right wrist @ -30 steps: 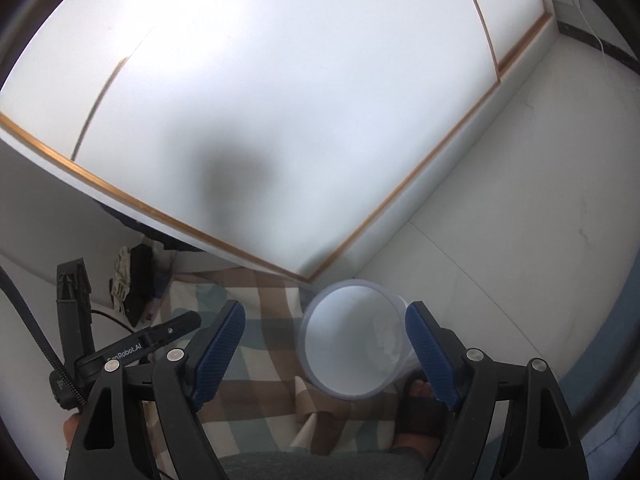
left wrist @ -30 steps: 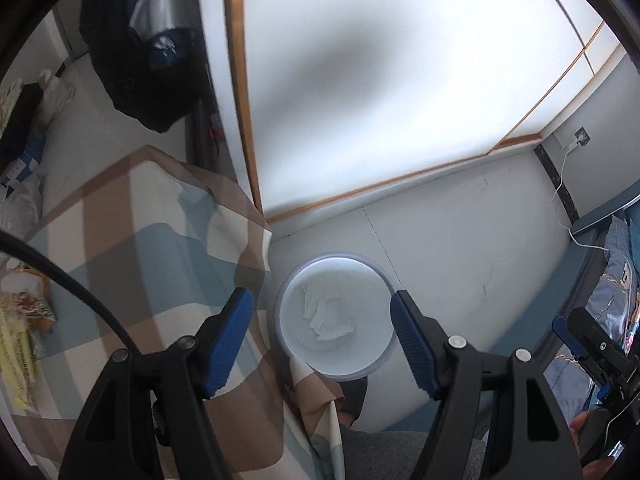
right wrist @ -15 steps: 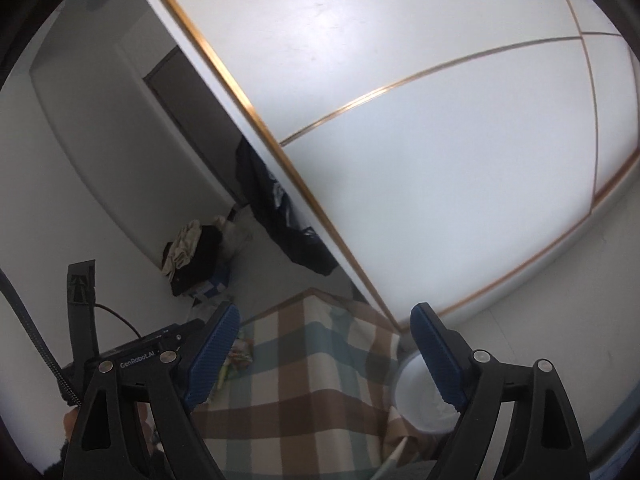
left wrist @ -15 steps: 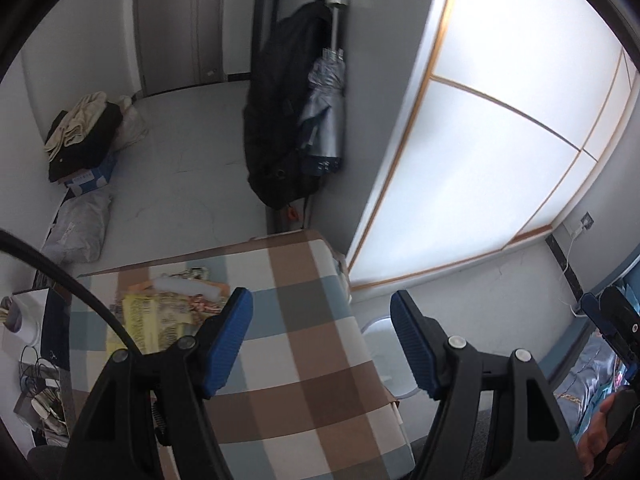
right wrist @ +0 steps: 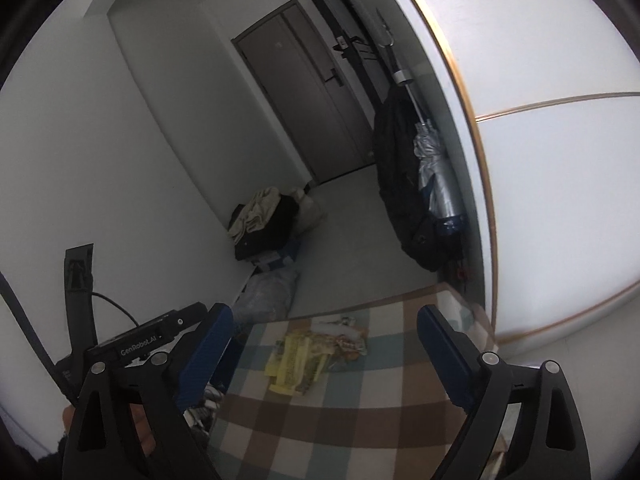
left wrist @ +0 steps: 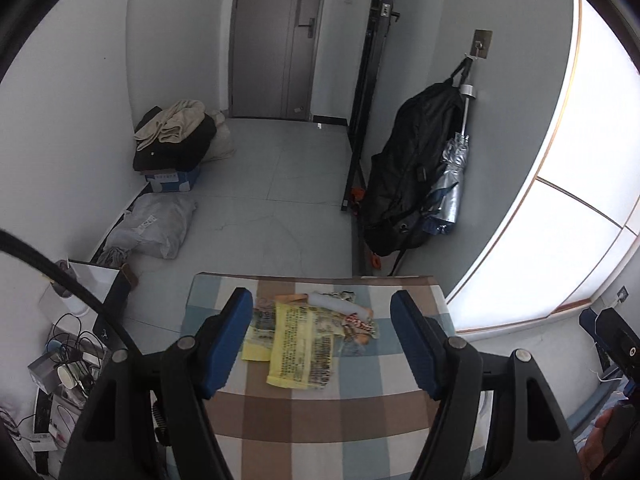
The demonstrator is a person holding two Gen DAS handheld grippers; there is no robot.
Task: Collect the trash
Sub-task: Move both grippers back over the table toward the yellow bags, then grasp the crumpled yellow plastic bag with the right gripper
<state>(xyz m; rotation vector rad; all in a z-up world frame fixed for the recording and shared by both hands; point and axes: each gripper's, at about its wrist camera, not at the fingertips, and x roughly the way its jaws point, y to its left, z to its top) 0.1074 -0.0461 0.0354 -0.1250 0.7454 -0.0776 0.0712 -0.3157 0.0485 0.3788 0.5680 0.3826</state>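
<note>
A pile of trash lies on the far part of the checked tablecloth (left wrist: 320, 420): a yellow printed wrapper (left wrist: 298, 350), a pale grey wrapper (left wrist: 340, 306) and a red-and-white wrapper (left wrist: 358, 326). My left gripper (left wrist: 324, 342) is open and empty, held above the table with the pile between its fingers in view. My right gripper (right wrist: 324, 354) is open and empty, further back; the yellow wrapper (right wrist: 294, 360) shows beyond it, and the left gripper's body sits at its left. The bin is out of view.
Beyond the table is grey floor with a grey bag (left wrist: 154, 228), a box piled with clothes (left wrist: 176, 140), a hanging black backpack (left wrist: 412, 176) with a silver umbrella (left wrist: 450, 184), and a door (left wrist: 276, 36). A cluttered shelf with cables (left wrist: 68, 360) stands left of the table.
Both grippers swung up and left from over the white bin on the floor to face the table and its trash pile. Both stayed open and empty.
</note>
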